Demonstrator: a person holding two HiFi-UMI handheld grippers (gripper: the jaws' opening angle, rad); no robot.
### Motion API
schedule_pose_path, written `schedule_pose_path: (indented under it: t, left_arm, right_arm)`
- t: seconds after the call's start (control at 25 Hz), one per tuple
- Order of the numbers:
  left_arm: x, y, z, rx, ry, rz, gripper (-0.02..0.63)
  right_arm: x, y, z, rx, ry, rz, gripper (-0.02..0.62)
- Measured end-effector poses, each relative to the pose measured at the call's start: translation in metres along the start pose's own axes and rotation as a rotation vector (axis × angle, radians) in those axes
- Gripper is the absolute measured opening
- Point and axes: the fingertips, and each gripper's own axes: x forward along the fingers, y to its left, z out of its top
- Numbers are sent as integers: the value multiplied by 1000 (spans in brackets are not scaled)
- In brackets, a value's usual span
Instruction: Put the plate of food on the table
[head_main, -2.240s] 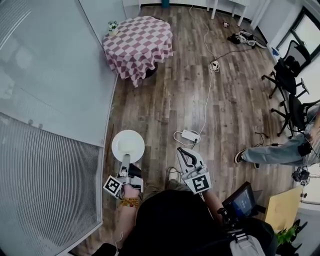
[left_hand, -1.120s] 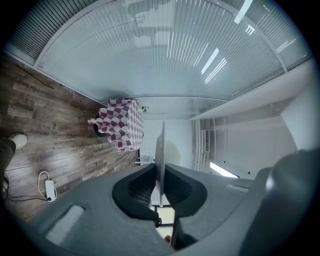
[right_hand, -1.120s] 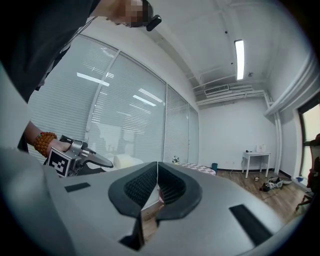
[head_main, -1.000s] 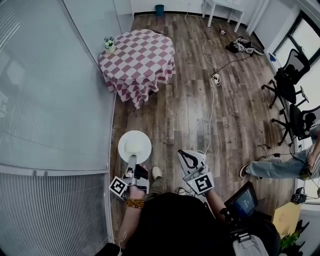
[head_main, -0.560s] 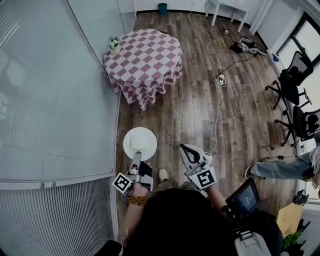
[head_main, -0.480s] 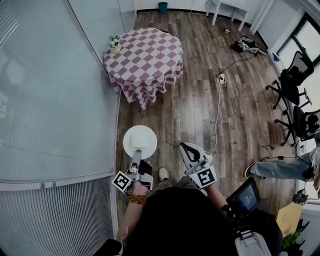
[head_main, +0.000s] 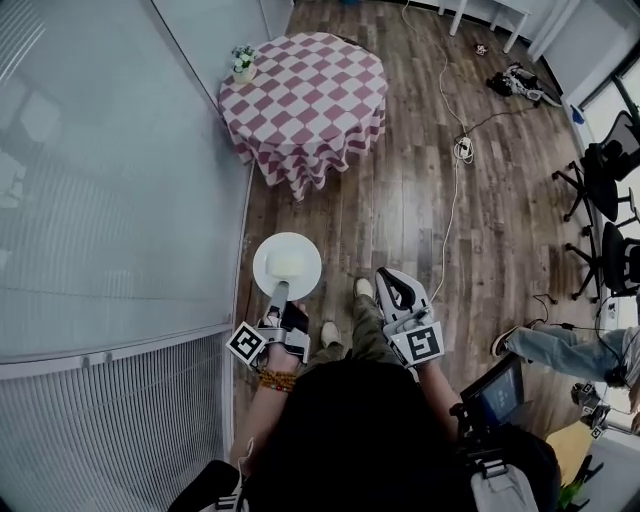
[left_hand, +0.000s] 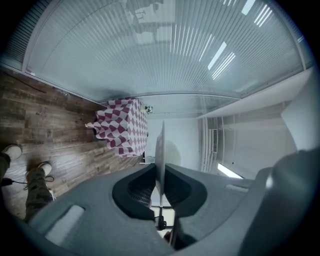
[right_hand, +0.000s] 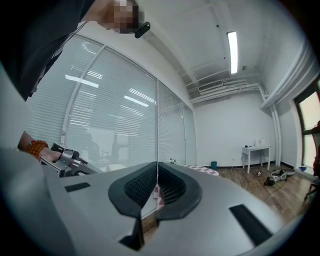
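White plate (head_main: 287, 265) clamped by its rim in the left gripper (head_main: 279, 293) — checked table (head_main: 310, 100) lies well ahead at twelve o'clock; right gripper (head_main: 388, 280) closed on nothing.

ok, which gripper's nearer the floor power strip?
Right. The right gripper is back-left of the power strip; the left gripper, shut on the plate, is farther left.
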Motion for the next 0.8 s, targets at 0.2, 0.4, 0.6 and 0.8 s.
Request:
schedule_pose_path:
  t: [0.2, 0.4, 0.6, 0.8]
  left_arm:
    - [42, -10, -2, 23, -54, 7, 21]
    - [93, -25, -7, 25, -116, 12, 21]
    - [142, -37, -18, 40, -159, 14, 21]
    - [176, -46, -29, 67, -181, 5, 21]
  right_arm:
    - [38, -44, -6, 17, -7, 59, 12]
    - [82, -101, 0, 23, -13, 109, 12]
    - [112, -157, 2, 19, -20, 156, 12]
    - [133, -194, -7, 41, -10, 184, 12]
